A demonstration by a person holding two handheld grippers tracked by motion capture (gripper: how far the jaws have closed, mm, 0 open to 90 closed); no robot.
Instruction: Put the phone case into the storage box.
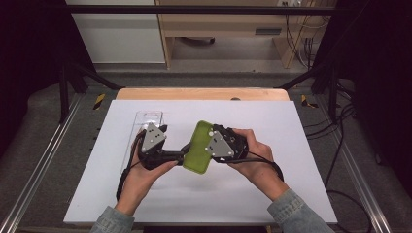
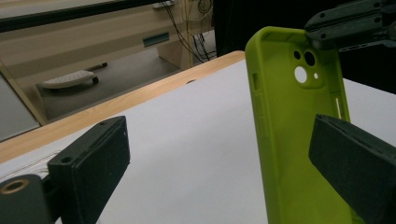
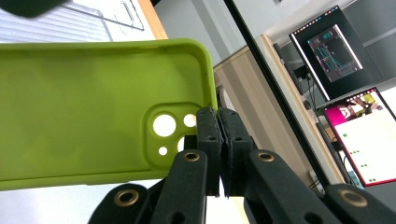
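The green phone case (image 1: pixel 198 147) sits at the middle of the high view, lifted off the white tabletop (image 1: pixel 272 121) and held between the two hands. Its hollow inner side faces the left gripper view, where the case (image 2: pixel 289 135) stands upright at the right of the frame with the camera cut-outs near its top. In the right gripper view the case (image 3: pixel 93 116) fills the left half of the frame, lying lengthwise, its camera corner at the centre.

The right tool (image 3: pixel 218 135) is closed on the case: its two black jaws press together on the rim at the camera corner, with the thin wall pinched between them. In the high view this right tool (image 1: pixel 214 141) lies just right of the case, a grey three-cornered plate on top.

The left tool (image 2: pixel 224 158) has its jaws wide apart; one jaw stands at the lower left of its own view, the other at the lower right, in front of the case's inner face. Whether that jaw touches the case I cannot tell. In the high view the left tool (image 1: pixel 182 150) is just left of the case.

A clear plastic package (image 1: pixel 145 121) lies flat on the tabletop behind the left hand (image 1: pixel 145 167), toward the upper left of the tabletop.
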